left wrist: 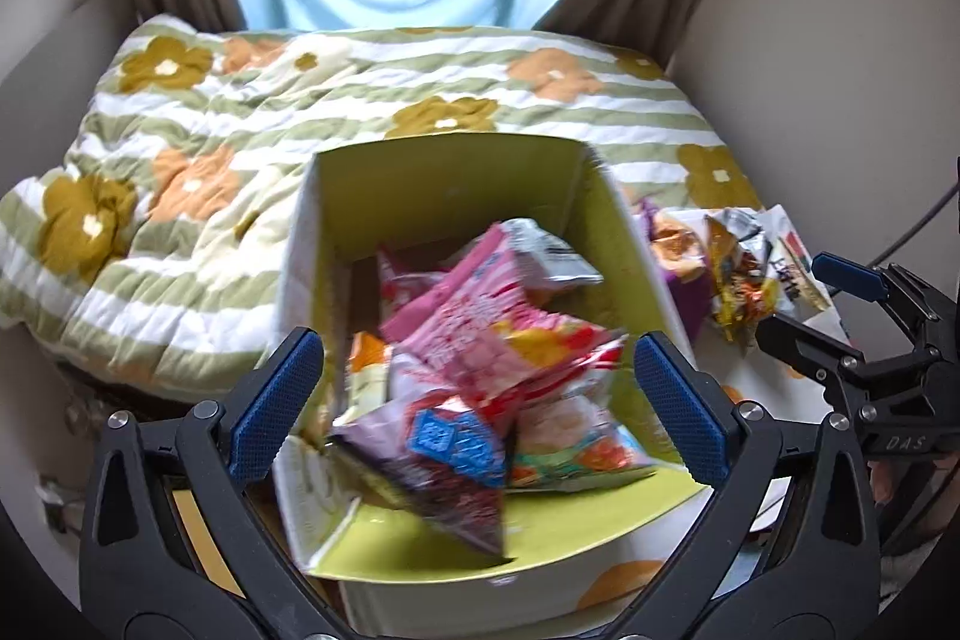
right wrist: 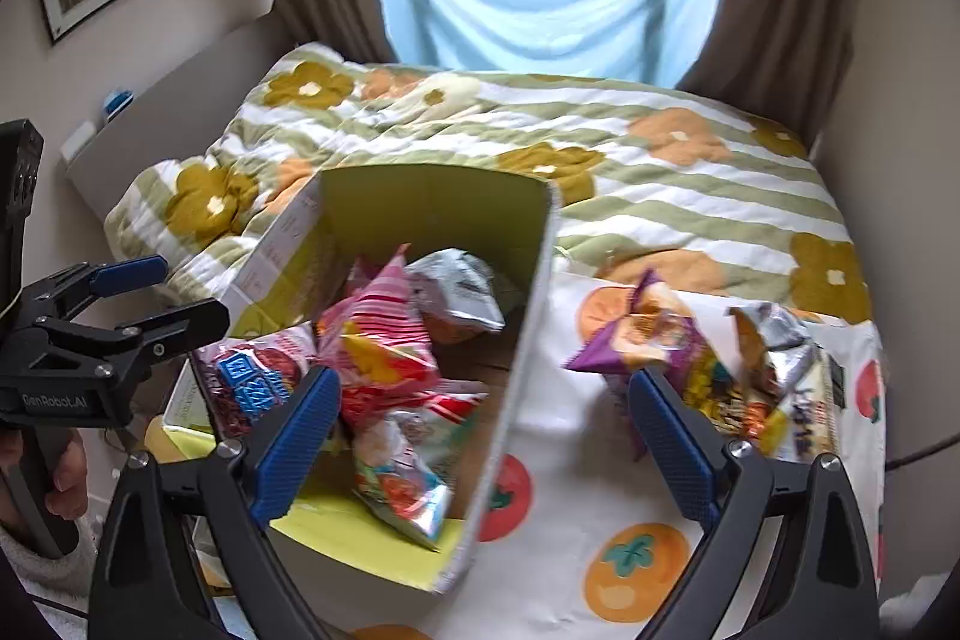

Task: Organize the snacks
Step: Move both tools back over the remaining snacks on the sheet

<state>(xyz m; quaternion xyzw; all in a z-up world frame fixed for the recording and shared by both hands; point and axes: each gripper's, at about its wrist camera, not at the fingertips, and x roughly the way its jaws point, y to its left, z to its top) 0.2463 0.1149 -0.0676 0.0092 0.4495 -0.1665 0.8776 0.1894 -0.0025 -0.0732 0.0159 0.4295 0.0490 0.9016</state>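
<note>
We hold both claws spread wide and empty. The left claw point(left wrist: 474, 400) hangs over the box point(right wrist: 534, 280), which is already full of packets. Two snacks point(right wrist: 708, 358) still lie on the cloth point(right wrist: 570, 400), near its far right corner. The right claw point(right wrist: 480, 436) is nearer; they lie just ahead of its right finger.

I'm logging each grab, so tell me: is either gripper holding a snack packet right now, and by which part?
Nothing is held. The left gripper and right gripper both stand open and empty above the yellow-green cardboard box of snack packets.
</note>
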